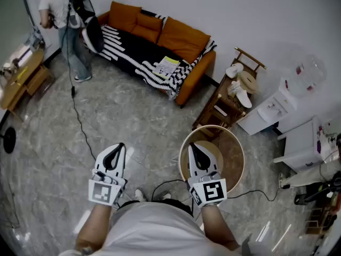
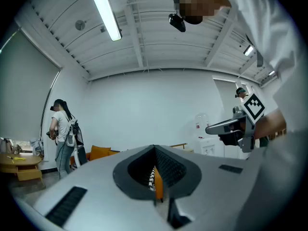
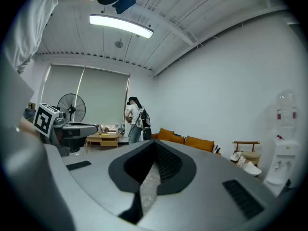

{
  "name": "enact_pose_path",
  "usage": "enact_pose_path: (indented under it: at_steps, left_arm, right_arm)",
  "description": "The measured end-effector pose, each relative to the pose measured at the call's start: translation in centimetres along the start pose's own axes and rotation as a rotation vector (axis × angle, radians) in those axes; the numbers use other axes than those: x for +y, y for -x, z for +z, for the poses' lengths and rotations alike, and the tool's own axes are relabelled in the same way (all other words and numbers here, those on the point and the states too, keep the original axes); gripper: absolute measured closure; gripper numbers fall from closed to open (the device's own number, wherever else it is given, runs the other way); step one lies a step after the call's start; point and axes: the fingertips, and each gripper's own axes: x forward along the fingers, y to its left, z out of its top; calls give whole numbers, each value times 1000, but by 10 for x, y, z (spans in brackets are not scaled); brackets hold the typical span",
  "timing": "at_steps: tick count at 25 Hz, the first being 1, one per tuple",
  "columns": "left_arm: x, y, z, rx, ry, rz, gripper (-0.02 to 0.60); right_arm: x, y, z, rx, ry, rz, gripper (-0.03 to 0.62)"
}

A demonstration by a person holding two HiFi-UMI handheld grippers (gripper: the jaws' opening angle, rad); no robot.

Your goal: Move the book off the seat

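The book, pale with a yellow-green cover, lies on the striped blanket of the orange sofa at the far side of the room. My left gripper and right gripper are held close to my body, far from the sofa, both shut and holding nothing. In the left gripper view the jaws meet, and a sliver of the sofa shows through them. The right gripper view shows its jaws together and the sofa well beyond; the book cannot be made out there.
A round wooden tub stands under my right gripper. A wooden shoe rack and a water dispenser lie to the right of the sofa. A person stands at the sofa's left end, near a low wooden table. A cable runs across the floor.
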Motion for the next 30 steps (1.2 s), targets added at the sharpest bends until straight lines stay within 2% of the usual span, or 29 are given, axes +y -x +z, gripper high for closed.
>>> enact_pose_path:
  at_steps: [7, 11, 16, 22, 26, 30]
  left_arm:
    - [14, 0, 0, 0, 4, -5, 565]
    - [22, 9, -6, 0, 26, -11, 565]
    - [40, 21, -6, 0, 76, -13, 565]
    - [57, 27, -19, -8, 71, -3, 565]
    - [66, 22, -40, 28, 65, -5, 565]
    - [80, -5, -66, 69, 67, -2, 565]
  right_arm:
    - [9, -10, 1, 15, -5, 3, 574]
    - [24, -12, 2, -8, -82, 50, 574]
    - [32, -21, 6, 32, -26, 3, 574]
    - [31, -26, -1, 49, -23, -26, 574]
    - [26, -50, -18, 47, -54, -25, 574]
    - [12, -95, -33, 34, -60, -5, 574]
